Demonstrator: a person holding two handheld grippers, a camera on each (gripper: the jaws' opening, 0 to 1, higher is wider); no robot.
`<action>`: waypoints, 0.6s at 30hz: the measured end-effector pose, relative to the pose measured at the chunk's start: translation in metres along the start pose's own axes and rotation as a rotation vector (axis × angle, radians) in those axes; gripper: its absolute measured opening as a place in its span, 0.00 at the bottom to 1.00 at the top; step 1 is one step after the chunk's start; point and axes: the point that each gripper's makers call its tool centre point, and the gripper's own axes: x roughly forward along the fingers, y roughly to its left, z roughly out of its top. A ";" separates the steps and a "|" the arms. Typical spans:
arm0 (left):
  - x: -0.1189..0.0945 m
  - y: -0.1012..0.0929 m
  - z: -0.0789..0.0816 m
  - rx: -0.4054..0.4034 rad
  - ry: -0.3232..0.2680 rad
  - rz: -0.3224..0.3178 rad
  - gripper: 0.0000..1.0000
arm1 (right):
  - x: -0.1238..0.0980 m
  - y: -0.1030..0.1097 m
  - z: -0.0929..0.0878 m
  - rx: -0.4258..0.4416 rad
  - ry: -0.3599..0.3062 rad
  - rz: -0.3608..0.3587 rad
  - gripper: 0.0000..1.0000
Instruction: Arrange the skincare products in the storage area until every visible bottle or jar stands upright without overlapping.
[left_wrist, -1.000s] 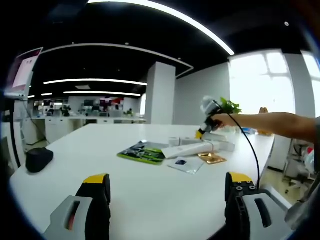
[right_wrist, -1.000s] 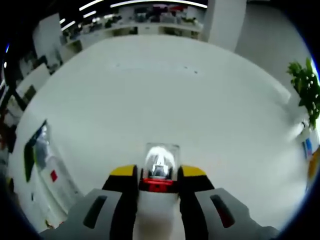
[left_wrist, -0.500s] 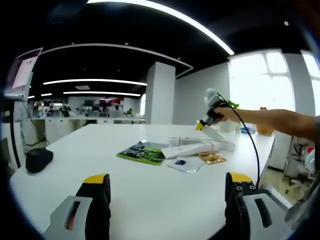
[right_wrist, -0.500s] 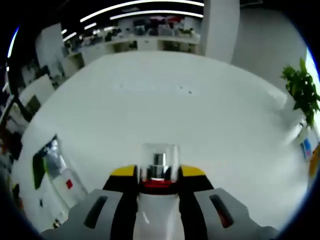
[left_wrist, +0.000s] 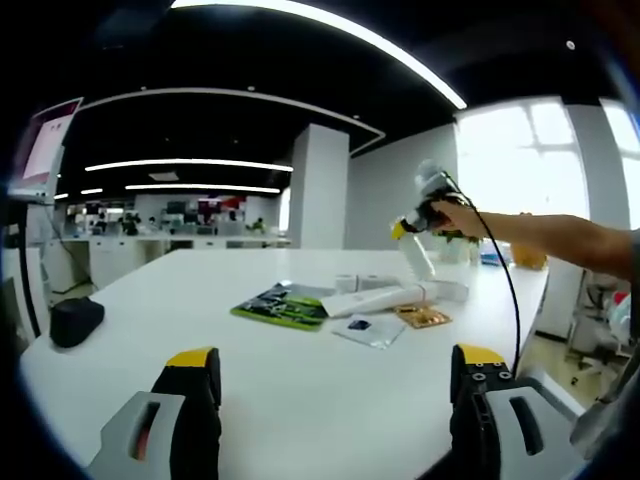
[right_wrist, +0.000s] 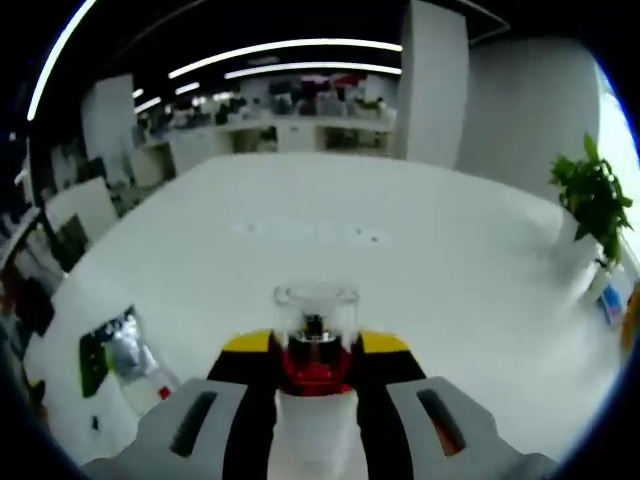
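Observation:
In the right gripper view, my right gripper (right_wrist: 316, 352) is shut on a white bottle (right_wrist: 314, 420) with a red collar and a clear cap (right_wrist: 316, 305), pointing out over the white table (right_wrist: 420, 260). Seen from the left gripper view, that right gripper (left_wrist: 412, 228) is held up at the far right by a person's arm, and the white bottle (left_wrist: 416, 258) hangs tilted beneath it above a lying white tube (left_wrist: 375, 298). Two small jars (left_wrist: 348, 283) stand behind the tube. My left gripper (left_wrist: 335, 400) is open and holds nothing, low over the near table edge.
A green packet (left_wrist: 280, 304), a clear sachet (left_wrist: 370, 328) and a copper sachet (left_wrist: 423, 316) lie around the tube. A black object (left_wrist: 76, 318) rests at the table's left edge. A potted plant (right_wrist: 592, 198) stands at the far right, and a cable (left_wrist: 505, 300) hangs from the right gripper.
The right gripper has risen and tipped upward with the bottle, so its view now reaches the room behind the table. The left gripper has stayed still.

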 end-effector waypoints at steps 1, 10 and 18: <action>0.000 0.000 0.000 -0.001 -0.001 -0.001 0.98 | -0.002 -0.001 0.002 0.002 -0.011 -0.001 0.28; 0.002 -0.003 0.000 0.002 -0.002 -0.004 0.98 | -0.009 -0.014 0.004 0.037 -0.089 0.001 0.27; 0.004 -0.003 0.000 0.003 -0.005 0.004 0.98 | -0.019 -0.023 0.000 0.052 -0.181 0.031 0.27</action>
